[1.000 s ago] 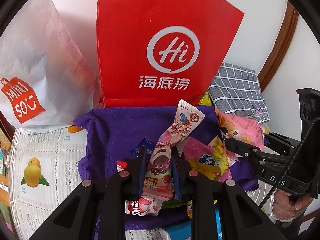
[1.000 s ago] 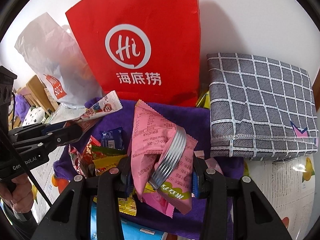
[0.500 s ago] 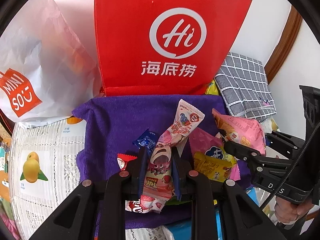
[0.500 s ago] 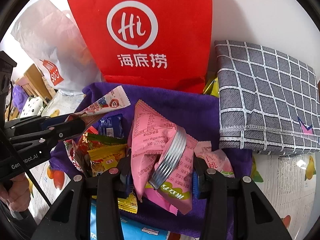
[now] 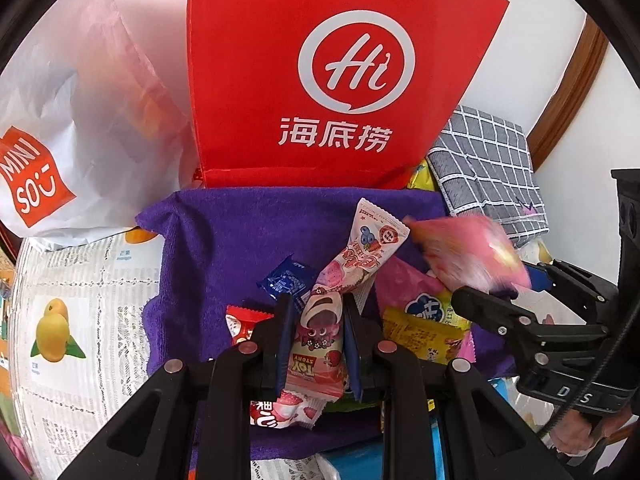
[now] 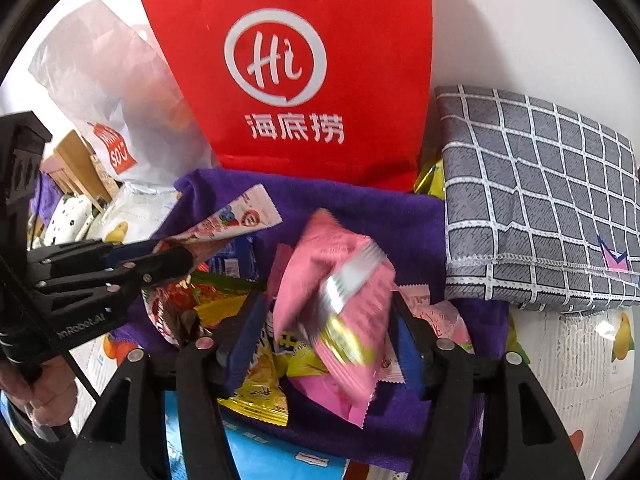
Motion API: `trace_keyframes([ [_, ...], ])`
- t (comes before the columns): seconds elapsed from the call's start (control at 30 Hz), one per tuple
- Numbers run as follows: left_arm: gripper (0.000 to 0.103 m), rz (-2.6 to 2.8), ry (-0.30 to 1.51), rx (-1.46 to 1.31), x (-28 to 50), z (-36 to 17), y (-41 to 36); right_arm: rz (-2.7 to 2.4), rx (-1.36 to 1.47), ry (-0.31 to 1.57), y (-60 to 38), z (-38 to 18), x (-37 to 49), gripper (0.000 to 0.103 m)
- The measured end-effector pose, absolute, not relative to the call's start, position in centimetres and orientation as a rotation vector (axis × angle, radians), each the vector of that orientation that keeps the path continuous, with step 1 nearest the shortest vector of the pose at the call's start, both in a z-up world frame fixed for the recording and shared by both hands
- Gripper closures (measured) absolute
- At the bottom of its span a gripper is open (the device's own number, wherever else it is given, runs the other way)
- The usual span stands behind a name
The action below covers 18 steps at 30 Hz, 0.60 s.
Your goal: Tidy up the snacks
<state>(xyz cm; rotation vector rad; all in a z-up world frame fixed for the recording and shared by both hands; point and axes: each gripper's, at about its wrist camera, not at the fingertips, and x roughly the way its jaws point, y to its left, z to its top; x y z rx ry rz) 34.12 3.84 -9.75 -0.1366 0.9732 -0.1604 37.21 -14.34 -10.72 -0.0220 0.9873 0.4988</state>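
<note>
My left gripper (image 5: 316, 320) is shut on a long pink-and-white Toy Story snack stick (image 5: 348, 276), held above a purple towel (image 5: 224, 240). It also shows in the right wrist view (image 6: 236, 224). My right gripper (image 6: 328, 320) has its jaws spread, and a pink snack packet (image 6: 340, 312) sits blurred between them, tilted, seemingly loose. That packet shows in the left wrist view (image 5: 468, 256). Several small snacks lie on the towel, among them a blue wrapper (image 5: 286, 280) and a yellow packet (image 5: 420, 334).
A red paper bag (image 5: 320, 80) stands upright behind the towel, also in the right wrist view (image 6: 304, 68). A white Miniso bag (image 5: 68, 128) stands at left. A folded grey checked cloth (image 6: 536, 200) lies at right. A fruit-print tablecloth (image 5: 80, 300) covers the table.
The right gripper's jaws have widened and the pink packet has tipped and blurred between them. Both grippers have moved closer to the red bag. The left still holds its snack stick.
</note>
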Motion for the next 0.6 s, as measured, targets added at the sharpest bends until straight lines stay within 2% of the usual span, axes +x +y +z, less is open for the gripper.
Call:
trace_keyframes([
  [0.4, 0.079, -0.177, 0.961, -0.142, 33.8, -8.8, 3.7, 0.504, 0.006, 0.921, -15.0, -8.4, 35.9, 0.039],
  [0.47, 0.069, -0.175, 0.953, -0.143, 33.6, -8.5, 3.8, 0.504, 0.014, 0.911, -15.1, -7.9, 35.5, 0.039],
  [0.6, 0.062, -0.183, 0.924, -0.134, 32.7, -7.1, 3.7, 0.502, 0.029, 0.892, -15.0, -6.8, 34.5, 0.039],
])
